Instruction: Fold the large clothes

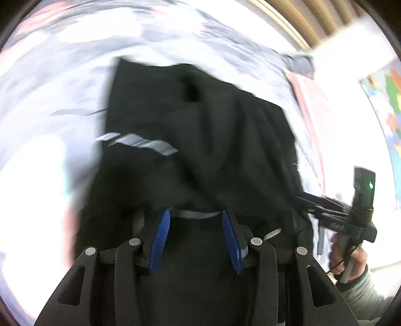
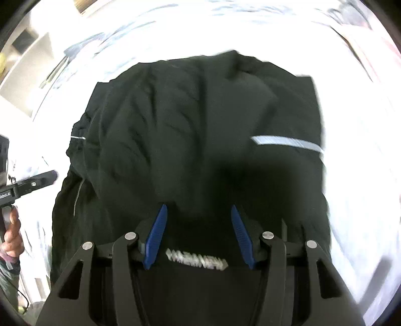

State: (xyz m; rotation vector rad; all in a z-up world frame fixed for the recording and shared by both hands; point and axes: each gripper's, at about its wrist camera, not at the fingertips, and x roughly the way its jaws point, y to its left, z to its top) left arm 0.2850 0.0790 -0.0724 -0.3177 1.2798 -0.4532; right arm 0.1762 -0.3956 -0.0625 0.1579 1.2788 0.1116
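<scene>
A large black garment (image 1: 200,140) with grey reflective stripes (image 1: 140,143) lies spread on a pale patterned bedsheet (image 1: 62,82); it also fills the right wrist view (image 2: 190,130). My left gripper (image 1: 195,215) is open just above its near edge, blue pads (image 1: 160,238) apart over a grey trim. My right gripper (image 2: 198,210) is open above the near part of the garment, blue pads (image 2: 240,235) apart, white lettering (image 2: 198,260) between them. The right gripper also shows at the right edge of the left wrist view (image 1: 305,200).
The bed's pink-trimmed edge (image 1: 308,105) runs along the right, with a wooden headboard (image 1: 313,20) and a colourful wall map (image 1: 391,100) beyond. White shelves (image 2: 27,62) stand at far left. The other hand-held gripper (image 2: 37,180) shows at left.
</scene>
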